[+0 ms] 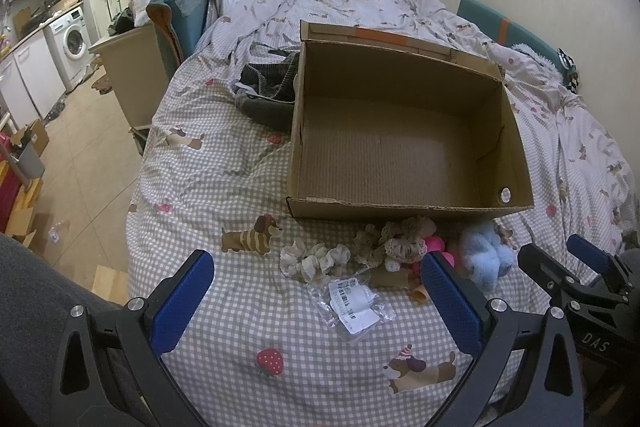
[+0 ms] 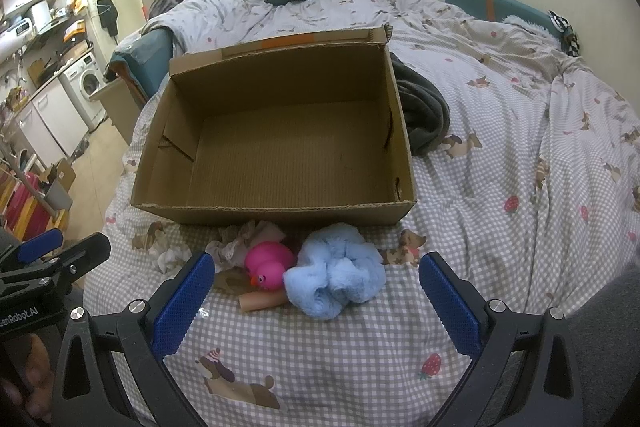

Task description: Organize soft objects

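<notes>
checked bedspread, blue scrunchie just ahead of right tongs, both tongs apart

Left gripper and right gripper side by side, jaws wide apart, holding nothing.

"DAS" showed in white on the right gripper; "enRobot.AI", cut off, ran along the left gripper. The plastic packet carried a barcode label, digits unreadable.
</notes>
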`<state>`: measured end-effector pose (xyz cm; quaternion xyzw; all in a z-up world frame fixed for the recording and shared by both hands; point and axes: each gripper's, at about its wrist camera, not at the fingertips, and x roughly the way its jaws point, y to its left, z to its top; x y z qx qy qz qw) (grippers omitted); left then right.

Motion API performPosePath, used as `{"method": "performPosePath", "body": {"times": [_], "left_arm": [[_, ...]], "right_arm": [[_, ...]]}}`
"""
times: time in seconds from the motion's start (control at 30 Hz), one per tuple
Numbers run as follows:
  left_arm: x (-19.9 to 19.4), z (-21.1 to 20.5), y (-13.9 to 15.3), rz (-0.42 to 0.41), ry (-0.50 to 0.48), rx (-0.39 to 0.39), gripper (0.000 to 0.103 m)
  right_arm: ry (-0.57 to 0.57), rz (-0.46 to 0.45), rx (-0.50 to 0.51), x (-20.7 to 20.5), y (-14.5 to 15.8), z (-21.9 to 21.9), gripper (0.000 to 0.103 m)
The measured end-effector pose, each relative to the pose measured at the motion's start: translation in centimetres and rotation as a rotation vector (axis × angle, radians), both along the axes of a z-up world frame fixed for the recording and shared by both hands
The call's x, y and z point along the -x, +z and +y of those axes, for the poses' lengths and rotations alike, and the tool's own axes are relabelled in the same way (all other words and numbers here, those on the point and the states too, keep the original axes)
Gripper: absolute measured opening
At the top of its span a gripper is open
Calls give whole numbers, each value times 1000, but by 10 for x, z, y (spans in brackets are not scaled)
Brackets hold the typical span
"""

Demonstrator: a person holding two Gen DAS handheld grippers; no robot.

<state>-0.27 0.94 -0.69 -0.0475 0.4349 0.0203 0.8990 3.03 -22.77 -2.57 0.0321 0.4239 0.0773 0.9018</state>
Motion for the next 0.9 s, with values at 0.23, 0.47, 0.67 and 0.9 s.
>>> {"method": "performPosePath", "body": {"times": [0.23, 0.47, 0.67, 0.9], "left_arm": [[-1, 0, 1, 0, 0, 0, 103], [0, -1, 0, 8, 0, 2, 103], [1, 2, -1, 18, -3, 4, 103], [-14, 9, 3, 90, 15, -27, 103]], "right_arm": [[8, 1, 3, 2, -1, 1, 103], [17, -6, -5, 0, -2, 5, 103], [36, -22, -32, -2, 19, -2, 103], [54, 96, -63, -35, 29, -23, 103]]}}
